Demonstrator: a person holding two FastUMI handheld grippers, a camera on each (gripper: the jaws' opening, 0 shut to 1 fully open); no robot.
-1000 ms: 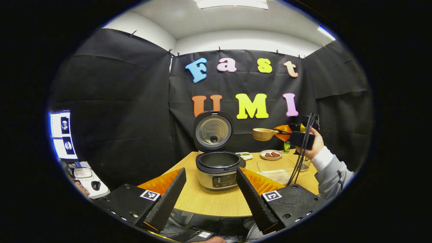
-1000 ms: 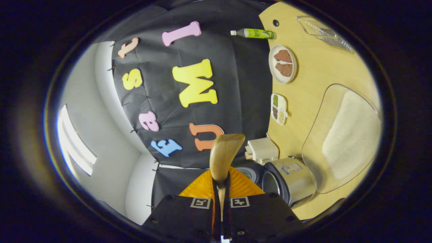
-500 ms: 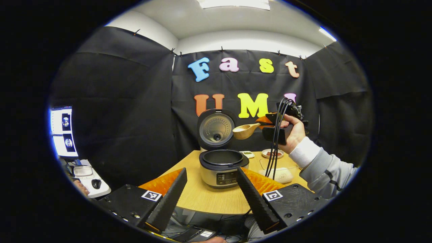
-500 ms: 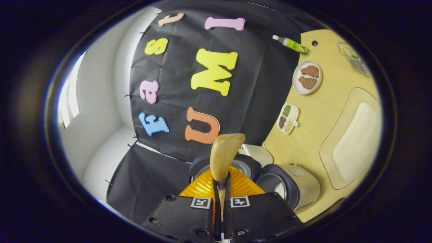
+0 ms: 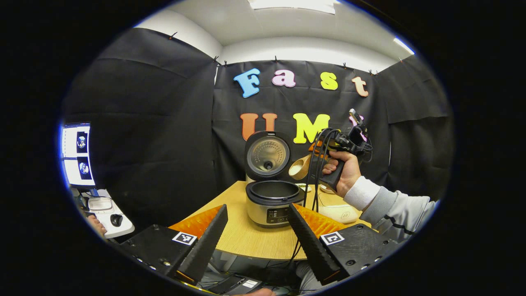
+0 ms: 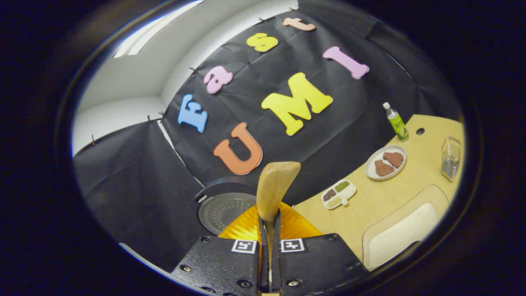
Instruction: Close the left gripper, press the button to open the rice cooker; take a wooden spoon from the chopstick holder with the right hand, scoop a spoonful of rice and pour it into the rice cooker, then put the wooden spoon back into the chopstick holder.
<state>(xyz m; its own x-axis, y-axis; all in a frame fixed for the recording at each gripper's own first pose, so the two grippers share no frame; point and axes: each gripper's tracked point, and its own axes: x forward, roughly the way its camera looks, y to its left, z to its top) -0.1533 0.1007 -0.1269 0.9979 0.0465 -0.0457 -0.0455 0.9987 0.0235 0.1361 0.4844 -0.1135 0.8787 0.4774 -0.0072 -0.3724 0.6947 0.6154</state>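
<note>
Rice cooker (image 5: 273,197) is sitting lid-up at my left gripper's (image 5: 257,236) twelve o'clock, fingers spread wide; at two o'clock I'm tipping the wooden spoon (image 5: 300,167) above it. In the right gripper view, my right gripper (image 6: 269,246) is clamping the spoon's handle, lid at ten o'clock.

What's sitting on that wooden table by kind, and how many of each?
Rice cooker: 1
Clear rice container: 1
Plate of brown food: 1
Divided dish of grains: 1
Green bottle: 1
Wire chopstick holder: 1
Total: 6
</note>
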